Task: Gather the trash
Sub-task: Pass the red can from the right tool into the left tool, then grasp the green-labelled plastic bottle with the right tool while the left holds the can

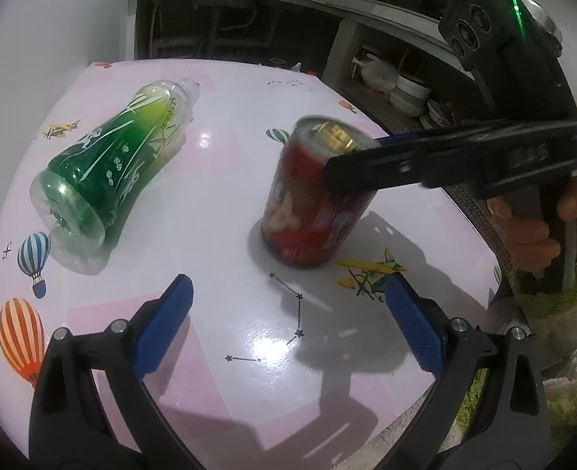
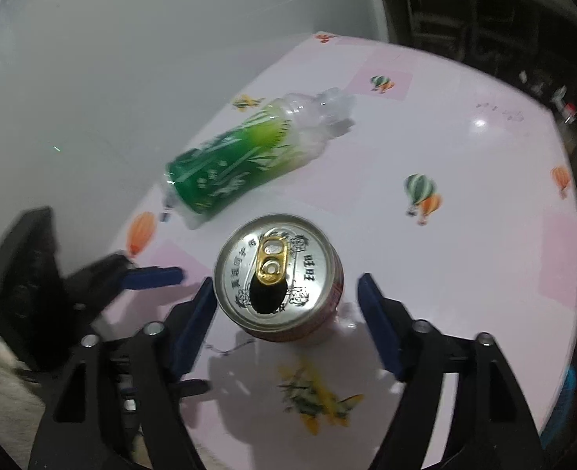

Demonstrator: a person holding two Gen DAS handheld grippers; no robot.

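Observation:
A red drink can (image 1: 312,211) stands upright on the pink table (image 1: 225,235), its opened silver top (image 2: 274,272) facing the right wrist camera. A green-labelled plastic bottle (image 1: 104,168) lies on its side to the can's left; it also shows in the right wrist view (image 2: 245,156). My right gripper (image 2: 288,325) is open, its blue pads on either side of the can near its top, not closed on it. In the left wrist view its fingers (image 1: 386,160) reach the can from the right. My left gripper (image 1: 288,325) is open and empty, near the table's front edge.
The table (image 2: 465,235) is round with balloon and airplane prints. A white wall (image 1: 45,39) stands behind it on the left. Dark shelving (image 1: 249,31) with stacked bowls (image 1: 410,94) stands behind it. A fluffy green and white fabric (image 1: 555,352) lies at the right edge.

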